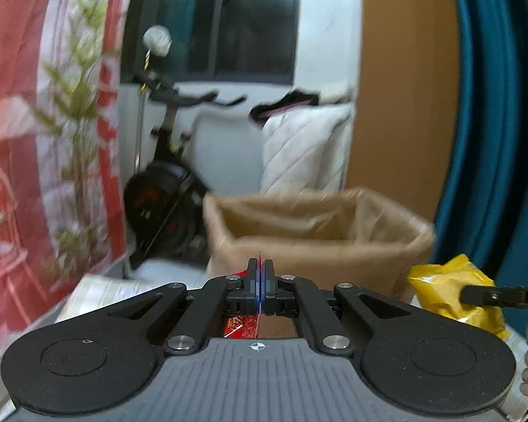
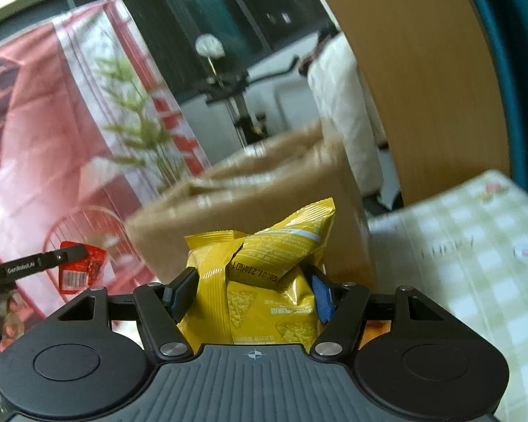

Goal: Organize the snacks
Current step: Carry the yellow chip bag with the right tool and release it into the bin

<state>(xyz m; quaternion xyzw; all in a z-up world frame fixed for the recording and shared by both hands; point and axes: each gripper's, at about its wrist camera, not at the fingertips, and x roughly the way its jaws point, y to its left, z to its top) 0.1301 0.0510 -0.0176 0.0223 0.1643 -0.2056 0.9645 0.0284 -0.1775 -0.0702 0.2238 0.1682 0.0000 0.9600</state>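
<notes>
My left gripper (image 1: 260, 283) is shut on a small red snack packet (image 1: 241, 327); only its thin edge shows between the fingers and a red patch hangs below them. The same red packet (image 2: 81, 270) hangs from the left gripper's finger (image 2: 49, 262) at the left of the right wrist view. My right gripper (image 2: 253, 295) is shut on a crumpled yellow chip bag (image 2: 271, 274), which fills the gap between the pads. That yellow bag (image 1: 450, 295) also shows at the right of the left wrist view. An open brown paper bag (image 1: 316, 232) stands just beyond both grippers.
A green-and-white checked cloth (image 2: 475, 263) covers the surface at the right. A red-and-white printed hanging (image 1: 35, 140) and a plant (image 1: 77, 133) fill the left side. Behind the paper bag (image 2: 264, 190) are an exercise bike (image 1: 165, 183), white bedding (image 1: 302, 151), a wooden panel (image 1: 404, 88) and a teal curtain (image 1: 492, 123).
</notes>
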